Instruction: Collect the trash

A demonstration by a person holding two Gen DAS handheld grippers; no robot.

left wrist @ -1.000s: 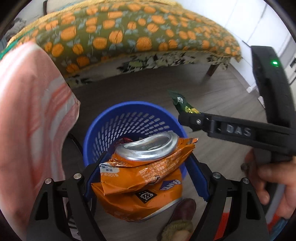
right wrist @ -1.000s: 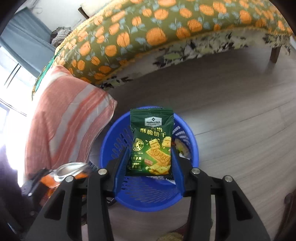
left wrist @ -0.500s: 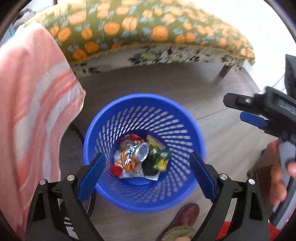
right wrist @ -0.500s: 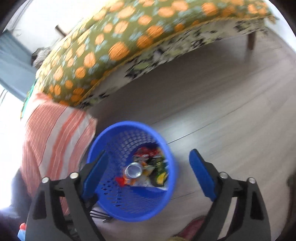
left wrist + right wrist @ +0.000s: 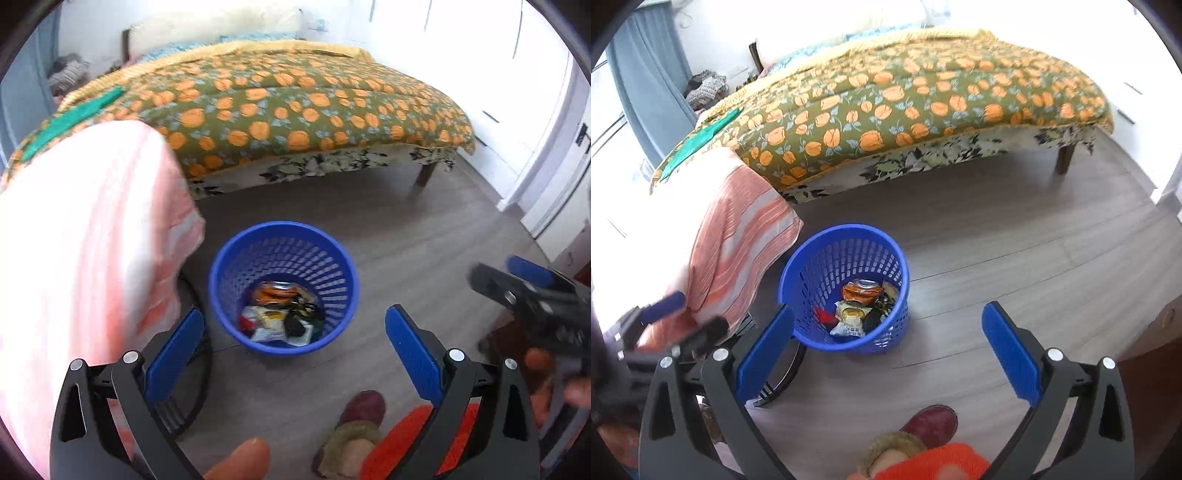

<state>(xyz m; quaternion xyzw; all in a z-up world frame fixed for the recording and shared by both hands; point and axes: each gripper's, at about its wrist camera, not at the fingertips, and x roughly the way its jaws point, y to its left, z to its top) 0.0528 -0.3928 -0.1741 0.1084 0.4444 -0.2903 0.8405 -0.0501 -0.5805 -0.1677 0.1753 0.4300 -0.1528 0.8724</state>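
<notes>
Opening wide, left gripper (image 5: pixel 293 347) and right gripper (image 5: pixel 886 341) hold nothing; trash (image 5: pixel 862 308) sits in blue basket (image 5: pixel 798 269) beyond fingertips; lift clear, avoid rim, seek more litter.

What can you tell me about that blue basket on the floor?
The blue basket is a round, open-topped bin of what looks like plastic, its walls pierced by rows of small slots under a solid rim. It stands upright on the grey wood-look floor, near the bed and close beside a striped orange cloth. In the bottom lie a crushed orange can and several crumpled wrappers. Neither gripper touches it.
</notes>
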